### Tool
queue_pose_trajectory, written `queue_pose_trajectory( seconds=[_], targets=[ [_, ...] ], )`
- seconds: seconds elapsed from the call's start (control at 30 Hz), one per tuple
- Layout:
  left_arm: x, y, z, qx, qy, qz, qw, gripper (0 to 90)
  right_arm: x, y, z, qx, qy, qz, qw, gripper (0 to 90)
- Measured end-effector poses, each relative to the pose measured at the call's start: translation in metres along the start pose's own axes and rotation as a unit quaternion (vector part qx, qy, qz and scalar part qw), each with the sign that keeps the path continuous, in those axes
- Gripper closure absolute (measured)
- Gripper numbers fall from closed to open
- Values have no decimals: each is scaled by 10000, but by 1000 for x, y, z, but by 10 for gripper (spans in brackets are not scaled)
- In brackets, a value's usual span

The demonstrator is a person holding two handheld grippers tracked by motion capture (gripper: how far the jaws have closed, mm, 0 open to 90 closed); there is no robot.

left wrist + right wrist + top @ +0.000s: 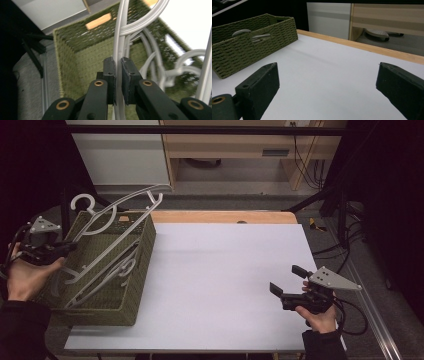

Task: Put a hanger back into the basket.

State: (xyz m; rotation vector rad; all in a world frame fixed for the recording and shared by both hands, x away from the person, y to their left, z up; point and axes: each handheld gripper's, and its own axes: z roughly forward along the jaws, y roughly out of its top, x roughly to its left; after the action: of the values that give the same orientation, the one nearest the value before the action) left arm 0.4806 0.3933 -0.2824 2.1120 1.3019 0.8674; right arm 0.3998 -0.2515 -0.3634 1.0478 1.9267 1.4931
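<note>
At the left edge of the bench [225,285], a rectangular basket [137,270] of coarse olive-green woven cord sits with its long side running away from the person. Several pale grey plastic hangers lie heaped inside it, their smooth rounded bars crossing one another. One hanger [117,210] stands tilted up out of the basket, its curled hook near the far left corner and its long arm reaching above the far rim. The left tongs [67,247] come in over the basket's left wall, held in the person's left hand [25,277]. In the left gripper view the two black padded tips are clenched on a thin straight bar of that hanger [118,50], which runs upright between them, with the woven inner wall of the basket [82,60] behind and more looping hanger bars [155,62] to the side.

The bench top is a flat, matt white sheet with a light wooden strip along its far edge. Well apart from the basket, near the right front corner, the right tongs [287,280] hover low over the white surface in the right hand [320,315], pointing towards the basket. Their blunt black tips [264,80] stand wide apart and released, nothing between them
</note>
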Motion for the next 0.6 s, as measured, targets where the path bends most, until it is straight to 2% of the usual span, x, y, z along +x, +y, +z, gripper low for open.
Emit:
queue_pose_trajectory(
  seconds=[0.27, 0.6],
  targets=[
    [16, -18, 18, 162, 221, -118, 9996, 826, 0, 0, 1, 10, 10, -13, 10000, 51],
    [25, -38, 34, 507, 574, -65, 9970, 826, 1, -1, 3, 52, 9, 1, 10000, 50]
  ],
)
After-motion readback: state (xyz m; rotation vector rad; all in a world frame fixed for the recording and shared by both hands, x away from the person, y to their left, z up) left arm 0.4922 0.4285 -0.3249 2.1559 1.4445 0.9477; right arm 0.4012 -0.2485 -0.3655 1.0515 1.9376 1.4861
